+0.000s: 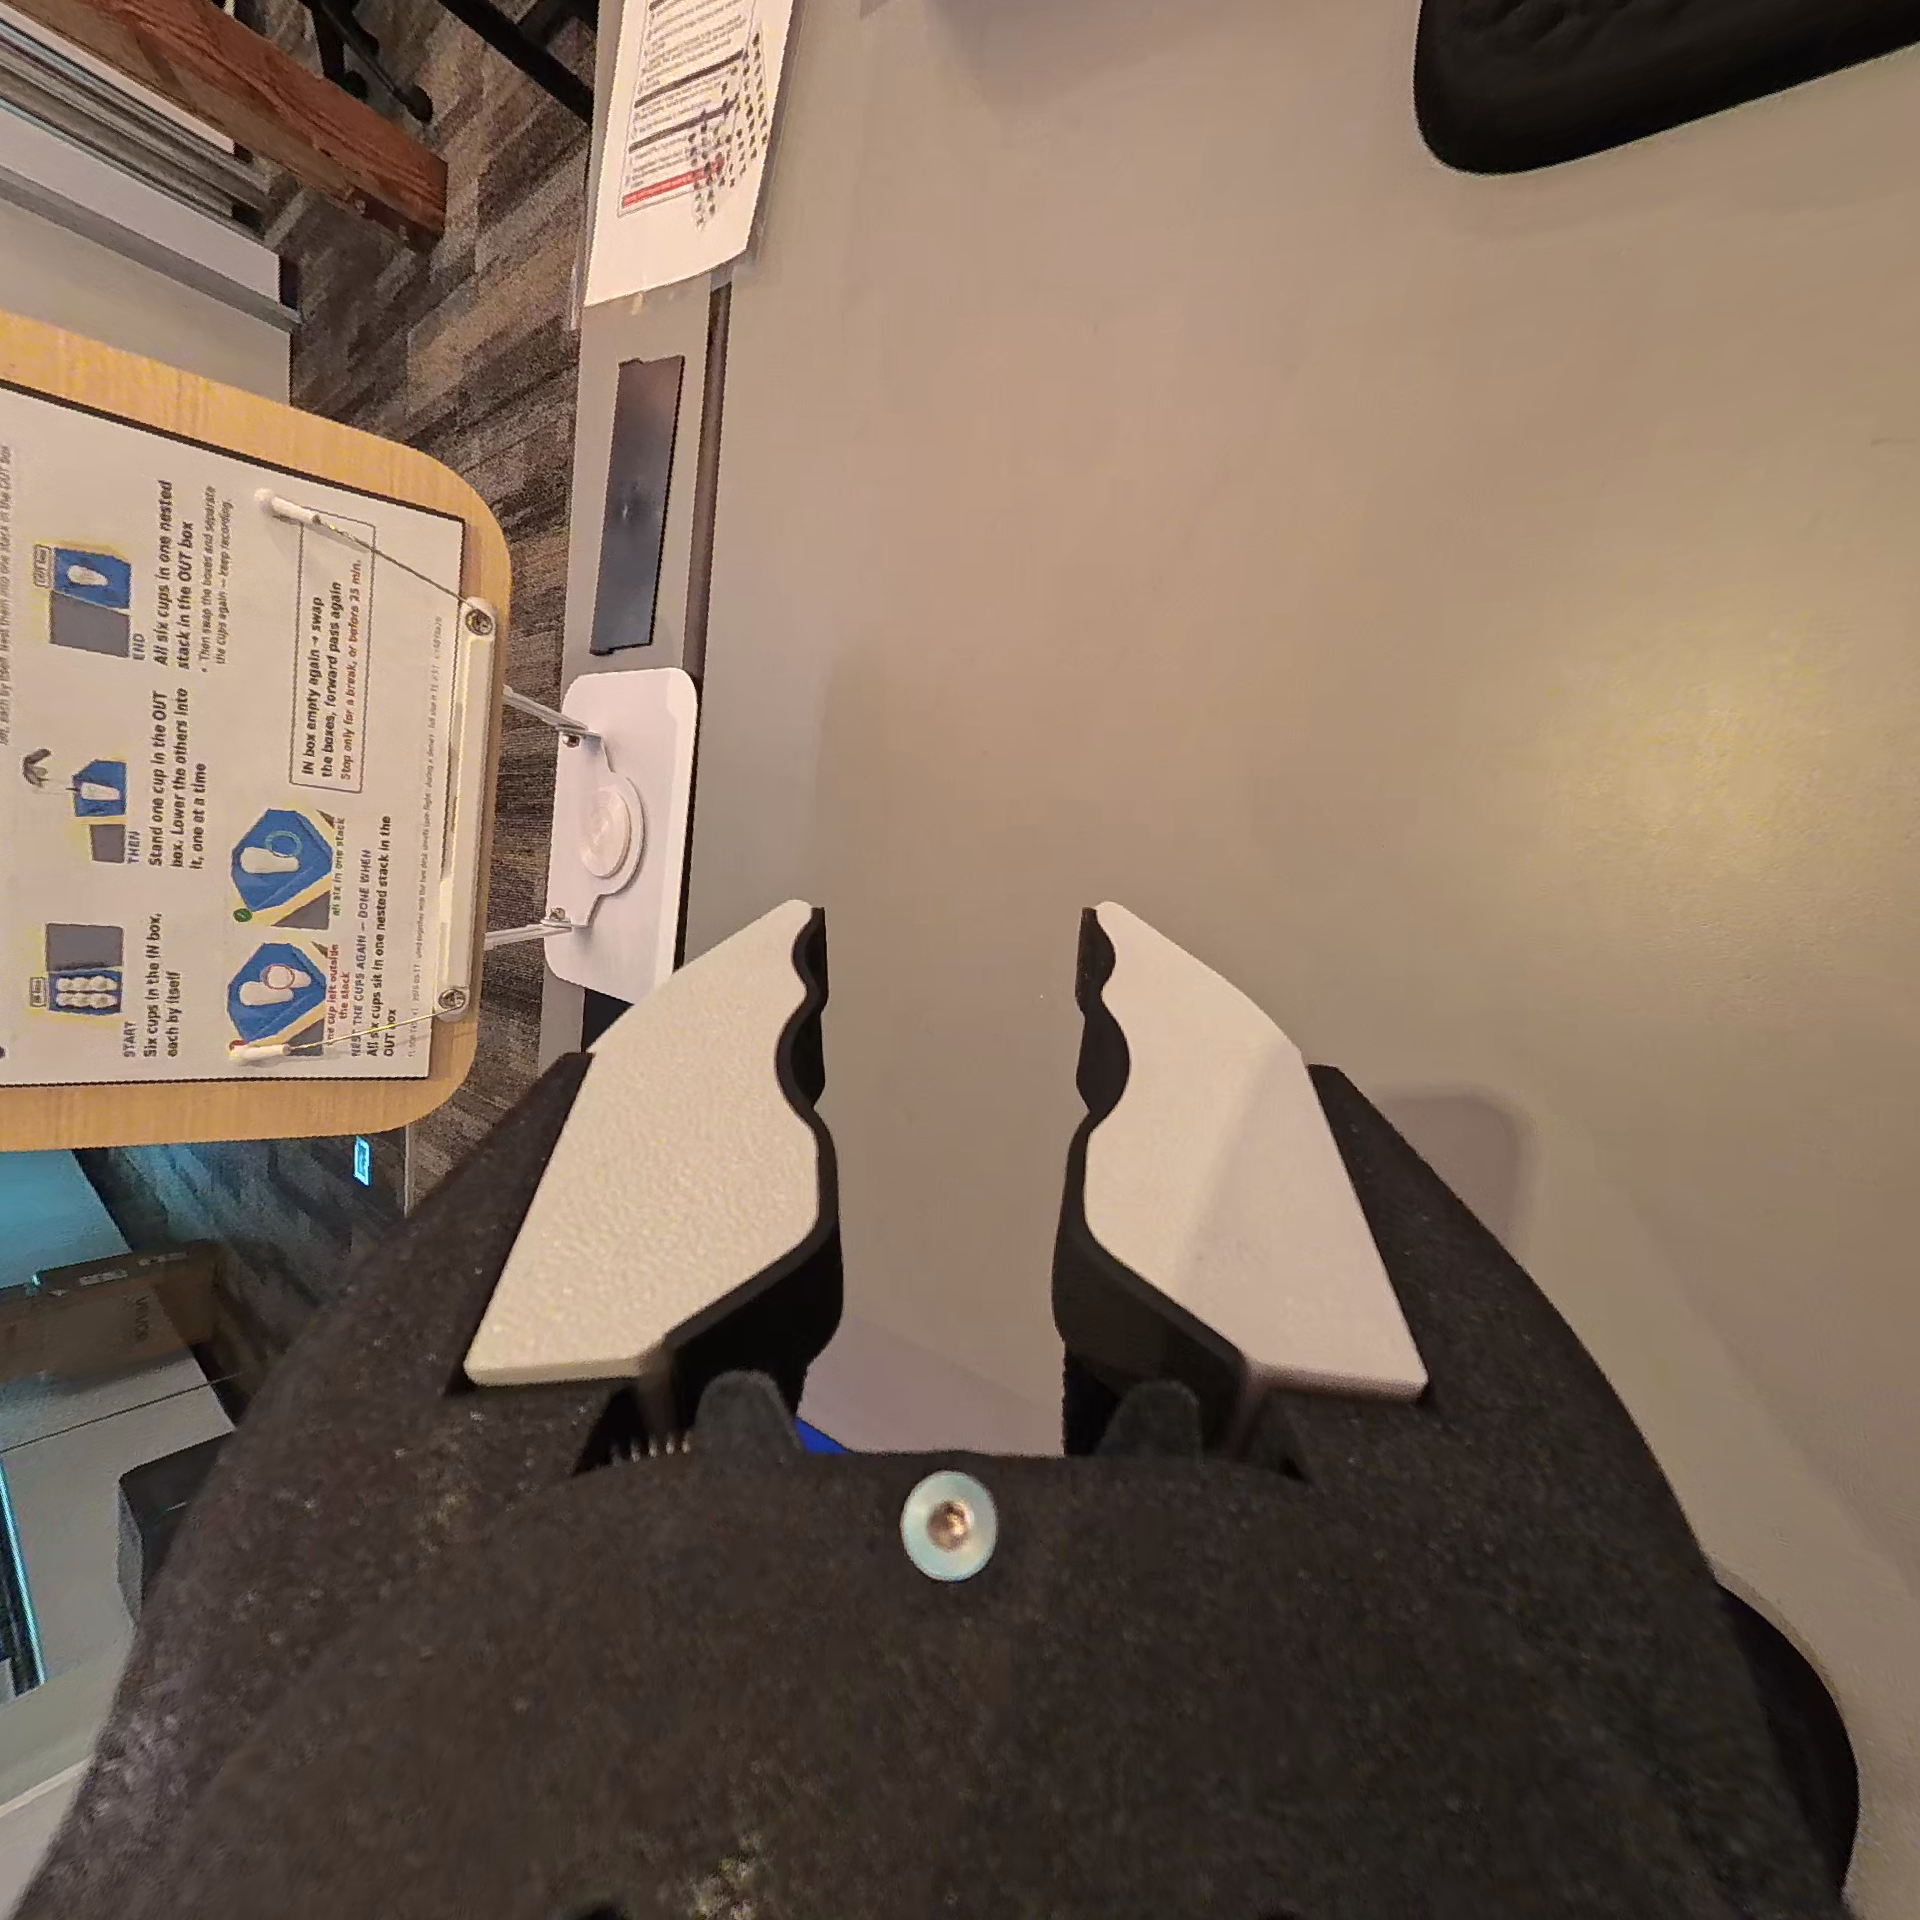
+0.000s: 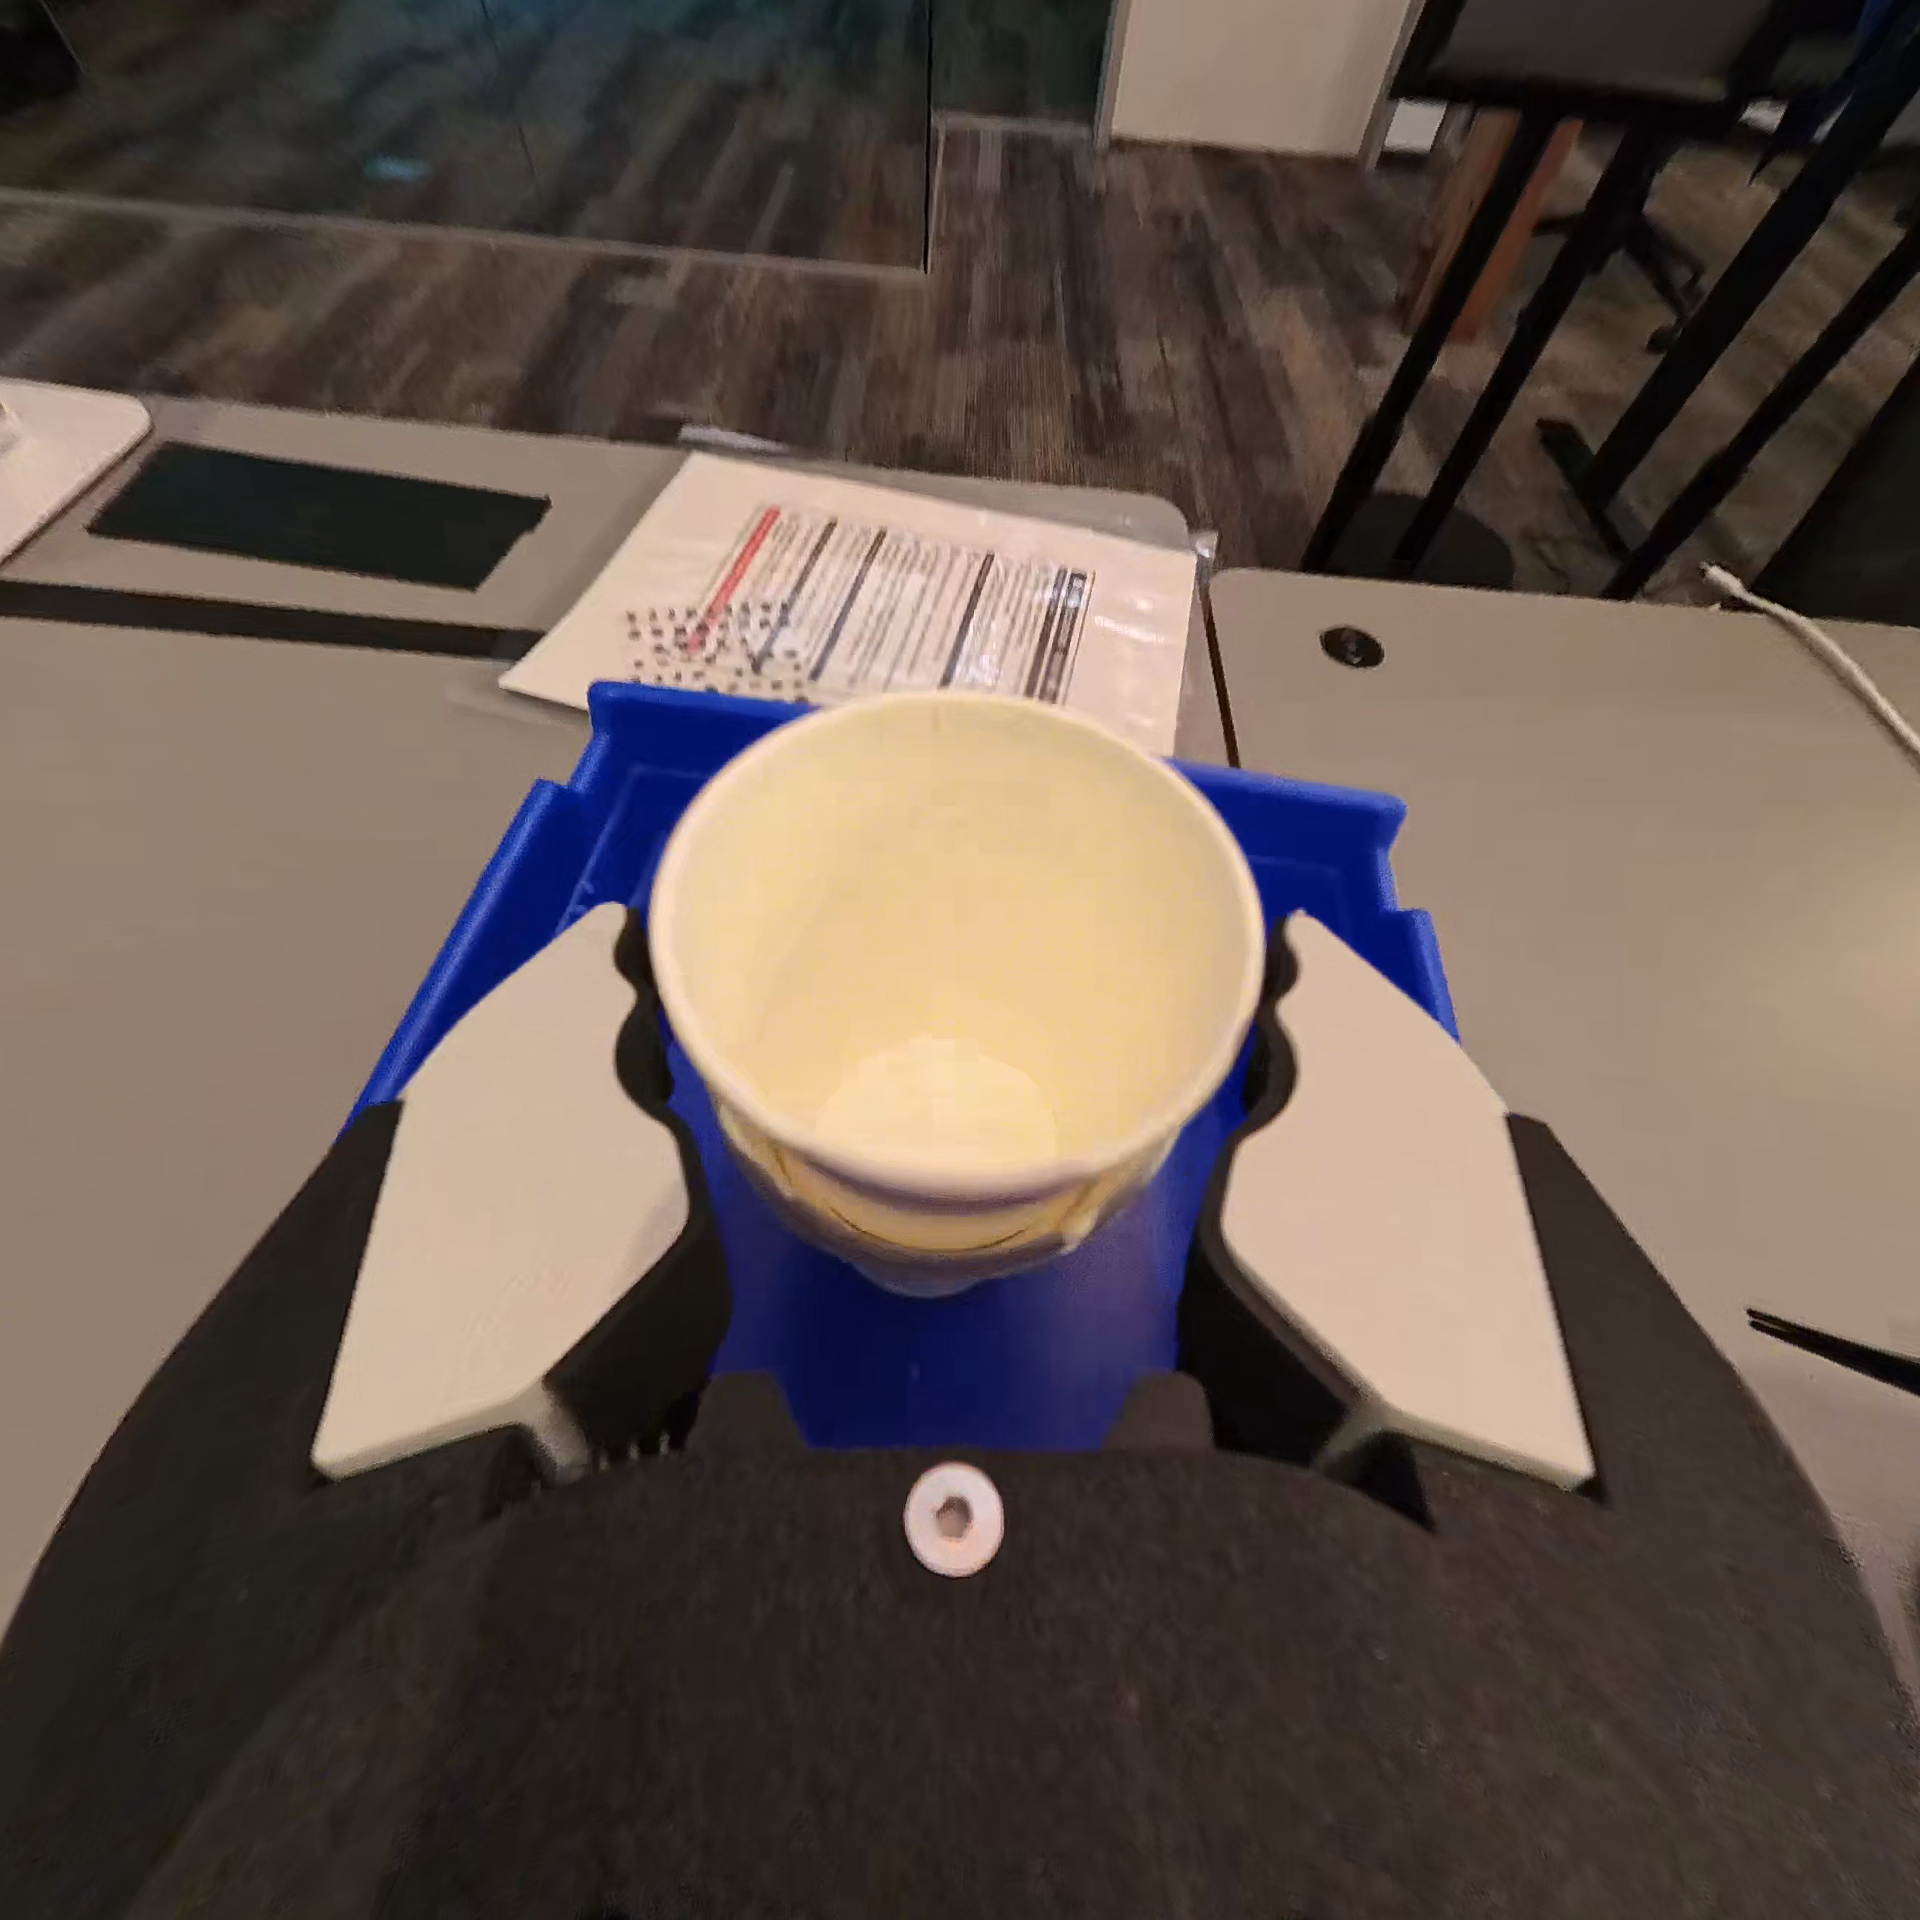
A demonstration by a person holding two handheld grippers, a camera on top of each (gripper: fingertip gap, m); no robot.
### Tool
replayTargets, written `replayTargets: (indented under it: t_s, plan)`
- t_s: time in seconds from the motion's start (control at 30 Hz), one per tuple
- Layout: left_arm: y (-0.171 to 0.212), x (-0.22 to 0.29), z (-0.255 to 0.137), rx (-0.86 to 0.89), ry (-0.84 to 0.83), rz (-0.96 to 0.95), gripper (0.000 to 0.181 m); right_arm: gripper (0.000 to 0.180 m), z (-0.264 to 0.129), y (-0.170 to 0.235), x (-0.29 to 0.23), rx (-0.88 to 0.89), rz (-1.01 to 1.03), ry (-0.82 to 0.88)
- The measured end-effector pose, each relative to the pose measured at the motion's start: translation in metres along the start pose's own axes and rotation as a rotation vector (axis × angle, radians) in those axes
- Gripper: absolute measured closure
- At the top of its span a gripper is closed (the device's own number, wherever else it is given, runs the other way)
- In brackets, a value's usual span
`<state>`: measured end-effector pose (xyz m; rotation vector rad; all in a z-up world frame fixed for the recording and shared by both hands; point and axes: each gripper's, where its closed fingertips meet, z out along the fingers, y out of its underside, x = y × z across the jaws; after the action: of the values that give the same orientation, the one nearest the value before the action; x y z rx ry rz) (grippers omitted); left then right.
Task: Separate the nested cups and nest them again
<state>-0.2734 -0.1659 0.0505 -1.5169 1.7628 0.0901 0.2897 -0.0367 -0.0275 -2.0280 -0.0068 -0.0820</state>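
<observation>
1. Pale yellow paper, the cup (image 2: 956, 966) sits mid-frame in the right wrist view, mouth up and tilted slightly toward the camera, held above the blue box (image 2: 1340, 831); bands below its rim suggest more cups nested beneath it, though I cannot count them.
2. The right tool (image 2: 956, 997) grips the cup just under the rim, one finger pressed to each side, jaws wide apart to span it.
3. The step looks like lifting or lowering a cup over the box (which of the two I cannot tell); the next move calls for keeping the cup upright and centred over the box floor.
4. The left tool (image 1: 954, 935) is partly open and holds nothing, pointing out over the bare grey surface (image 1: 1351, 623), rolled sideways, with an instruction board (image 1: 239, 748) at the frame's left.
</observation>
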Motion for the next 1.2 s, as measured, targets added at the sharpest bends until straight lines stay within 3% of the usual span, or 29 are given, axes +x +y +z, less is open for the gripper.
replayTargets:
  t_s: [0.17,0.33,0.43,0.53,0.67,0.8,0.93,1.2]
  plan:
    - [0.001,-0.002,-0.002,0.003,-0.008,-0.005,0.135,0.061,-0.013,-0.001,-0.001,-0.05,-0.027,0.015]
    - [0.027,-0.025,-0.014,-0.034,-0.084,-0.054,0.135,0.063,-0.046,-0.045,-0.012,0.11,-0.058,0.013]
    - [0.08,-0.058,-0.031,-0.155,-0.175,-0.132,0.134,0.067,-0.072,-0.077,-0.026,0.231,-0.104,0.016]
    - [0.162,-0.081,-0.051,-0.359,-0.213,-0.245,0.132,0.07,-0.092,-0.099,-0.044,0.311,-0.153,-0.001]
    - [0.271,-0.084,-0.07,-0.582,-0.19,-0.458,0.134,0.071,-0.094,-0.104,-0.067,0.276,-0.229,-0.029]
    - [0.364,-0.084,-0.078,-0.778,-0.236,-0.543,0.133,0.071,-0.084,-0.102,-0.079,0.228,-0.313,-0.007]
    - [0.404,-0.089,-0.066,-0.786,-0.281,-0.643,0.142,0.071,-0.076,-0.103,-0.089,0.213,-0.346,-0.019]
    - [0.436,-0.077,-0.044,-0.848,-0.209,-0.748,0.149,0.071,-0.07,-0.096,-0.084,0.183,-0.347,-0.013]
